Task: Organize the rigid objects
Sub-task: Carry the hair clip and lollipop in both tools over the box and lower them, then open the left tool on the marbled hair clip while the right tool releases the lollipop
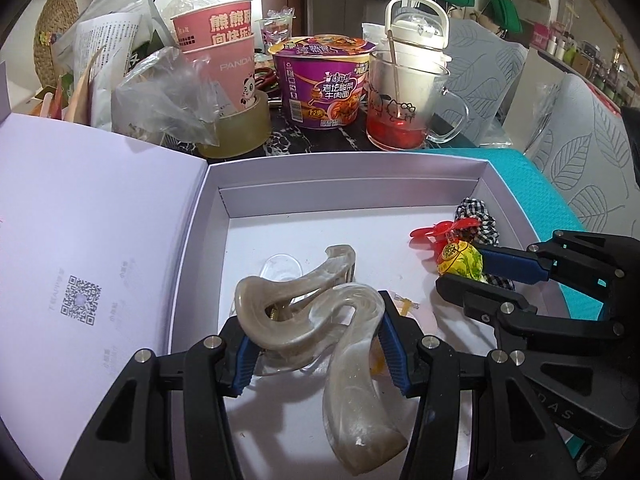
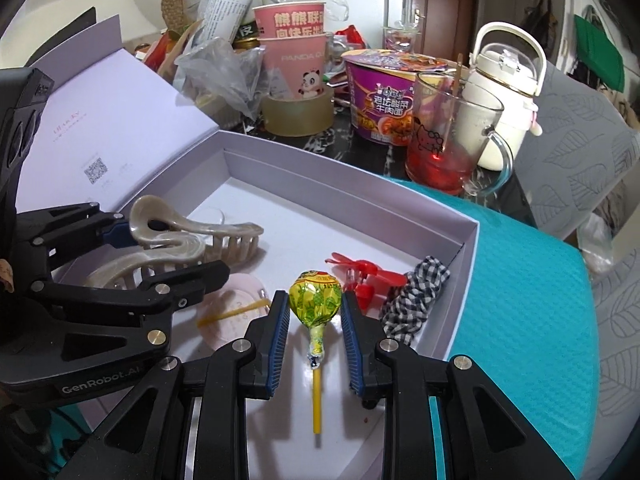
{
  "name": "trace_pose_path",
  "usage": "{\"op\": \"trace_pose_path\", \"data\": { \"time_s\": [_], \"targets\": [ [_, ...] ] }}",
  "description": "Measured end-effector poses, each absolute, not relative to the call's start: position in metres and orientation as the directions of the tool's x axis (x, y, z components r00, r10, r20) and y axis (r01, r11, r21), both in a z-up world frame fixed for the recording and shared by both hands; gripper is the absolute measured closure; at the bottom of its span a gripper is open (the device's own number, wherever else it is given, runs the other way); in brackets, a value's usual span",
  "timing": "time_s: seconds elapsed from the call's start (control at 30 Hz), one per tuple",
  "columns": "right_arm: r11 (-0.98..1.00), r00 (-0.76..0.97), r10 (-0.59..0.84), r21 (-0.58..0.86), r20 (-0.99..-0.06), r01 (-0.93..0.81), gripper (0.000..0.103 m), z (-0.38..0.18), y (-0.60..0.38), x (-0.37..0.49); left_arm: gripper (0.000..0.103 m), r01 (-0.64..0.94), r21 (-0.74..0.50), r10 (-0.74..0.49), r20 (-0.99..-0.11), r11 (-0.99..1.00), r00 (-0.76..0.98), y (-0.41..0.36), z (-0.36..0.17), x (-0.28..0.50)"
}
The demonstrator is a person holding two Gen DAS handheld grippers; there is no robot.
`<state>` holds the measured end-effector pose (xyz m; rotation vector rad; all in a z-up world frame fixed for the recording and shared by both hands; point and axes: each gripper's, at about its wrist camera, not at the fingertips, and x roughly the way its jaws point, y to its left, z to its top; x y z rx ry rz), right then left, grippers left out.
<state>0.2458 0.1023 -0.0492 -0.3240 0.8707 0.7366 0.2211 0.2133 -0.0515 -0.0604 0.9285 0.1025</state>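
Note:
A white open box (image 1: 352,172) (image 2: 360,184) holds the items. My left gripper (image 1: 316,344) is shut on a large pearl-beige hair claw clip (image 1: 320,320), held just above the box floor; the clip also shows in the right wrist view (image 2: 192,240). My right gripper (image 2: 315,304) brackets a yellow-green wrapped lollipop (image 2: 316,296) whose yellow stick (image 2: 317,404) hangs down; the pads touch its head. In the left wrist view the right gripper (image 1: 468,268) holds the lollipop (image 1: 460,260) at the box's right side.
A red toy propeller (image 1: 440,230) (image 2: 360,276) and a checkered scrunchie (image 1: 480,220) (image 2: 416,296) lie in the box's right corner. A pink disc (image 2: 236,312) lies on the floor. Behind stand a noodle bowl (image 1: 324,80), glass mug (image 1: 404,100), tape roll (image 1: 240,128) and pink cups (image 1: 224,52).

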Motion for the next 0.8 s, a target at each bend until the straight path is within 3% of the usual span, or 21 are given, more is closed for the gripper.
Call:
{"op": "trace_pose_path", "data": {
  "time_s": [0.3, 0.8],
  "targets": [
    [0.722, 0.426, 0.455, 0.044, -0.782, -0.691, 0.068, -0.041, 0.096, 0.249, 0.048, -0.128, -0.035, 0.043, -0.828, 0.991, 0.559, 0.215, -0.048, 0.226],
    [0.75, 0.492, 0.441, 0.007, -0.751, -0.661, 0.068, -0.011, 0.08, 0.242, 0.045, -0.152, -0.025, 0.072, -0.798, 0.988, 0.598, 0.21, -0.021, 0.211]
  ]
}}
